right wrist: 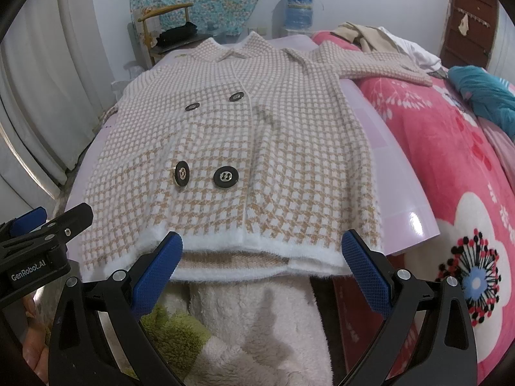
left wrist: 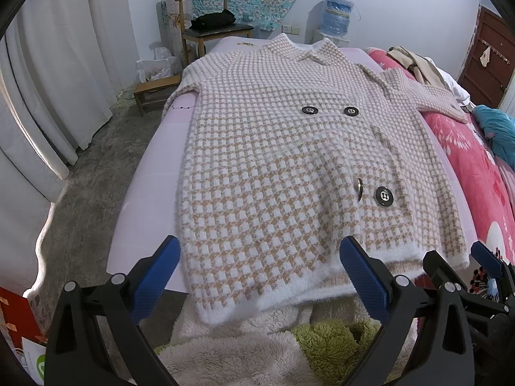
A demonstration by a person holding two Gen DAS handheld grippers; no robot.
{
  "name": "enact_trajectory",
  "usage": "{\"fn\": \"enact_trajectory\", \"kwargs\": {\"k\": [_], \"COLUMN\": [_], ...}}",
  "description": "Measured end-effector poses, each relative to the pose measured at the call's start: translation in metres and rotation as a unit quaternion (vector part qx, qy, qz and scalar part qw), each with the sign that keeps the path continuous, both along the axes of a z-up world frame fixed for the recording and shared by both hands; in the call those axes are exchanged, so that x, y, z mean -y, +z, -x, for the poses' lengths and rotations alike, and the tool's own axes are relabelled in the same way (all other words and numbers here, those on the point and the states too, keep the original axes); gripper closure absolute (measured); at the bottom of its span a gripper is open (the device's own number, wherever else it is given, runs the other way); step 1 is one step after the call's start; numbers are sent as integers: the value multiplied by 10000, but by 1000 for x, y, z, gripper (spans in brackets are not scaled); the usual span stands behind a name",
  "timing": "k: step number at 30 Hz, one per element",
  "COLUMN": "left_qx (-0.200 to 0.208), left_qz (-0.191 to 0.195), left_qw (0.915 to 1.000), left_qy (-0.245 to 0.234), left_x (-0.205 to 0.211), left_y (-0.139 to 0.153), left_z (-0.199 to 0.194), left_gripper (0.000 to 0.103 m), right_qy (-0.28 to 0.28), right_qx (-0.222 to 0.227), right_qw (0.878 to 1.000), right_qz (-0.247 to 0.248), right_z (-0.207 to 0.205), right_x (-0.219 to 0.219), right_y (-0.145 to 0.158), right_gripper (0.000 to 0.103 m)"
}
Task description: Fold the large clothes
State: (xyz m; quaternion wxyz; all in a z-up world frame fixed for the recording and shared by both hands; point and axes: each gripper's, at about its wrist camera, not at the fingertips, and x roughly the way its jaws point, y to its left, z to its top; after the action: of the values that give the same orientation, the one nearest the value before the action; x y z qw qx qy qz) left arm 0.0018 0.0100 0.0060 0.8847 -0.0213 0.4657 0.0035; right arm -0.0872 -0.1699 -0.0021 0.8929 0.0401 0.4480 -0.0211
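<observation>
A fuzzy beige-and-white houndstooth coat with black buttons lies front-up on a lilac mat. Its white hem hangs over the mat's near edge. One sleeve stretches right onto the pink blanket. My left gripper is open, straddling the hem's left part without touching it. My right gripper is open too, just short of the hem's middle. Each gripper also shows at the edge of the other's view: the right gripper and the left gripper.
A pink floral blanket lies right of the mat, with a teal cloth and beige clothes on it. Behind stand a wooden chair and a water jug. Curtains hang at left. White-and-green fleece lies beneath the grippers.
</observation>
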Motion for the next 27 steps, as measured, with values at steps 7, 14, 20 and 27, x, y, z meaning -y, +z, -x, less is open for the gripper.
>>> {"fn": "enact_trajectory", "kwargs": {"k": [7,14,20,27], "left_qx": [18,21,-10,-88], "left_qz": [1,2,6,16], "left_qw": [10000,10000,10000,10000], "left_qy": [1,5,11,-2], "left_x": [0,1,2,3], "left_y": [0,0,-2,-10], "left_z": [0,1,1,-6], "left_gripper": [6,6,6,6], "right_qy": [-13,-44,-59,-66], "right_qx": [-11,-25,-48,-99], "right_qw": [10000,10000,9999,9998], "right_qz": [11,45,107,164], "right_z": [0,0,-3,-7], "right_x": [1,2,1,-1], "right_y": [0,-1,-1,-3], "right_gripper": [8,8,8,8]}}
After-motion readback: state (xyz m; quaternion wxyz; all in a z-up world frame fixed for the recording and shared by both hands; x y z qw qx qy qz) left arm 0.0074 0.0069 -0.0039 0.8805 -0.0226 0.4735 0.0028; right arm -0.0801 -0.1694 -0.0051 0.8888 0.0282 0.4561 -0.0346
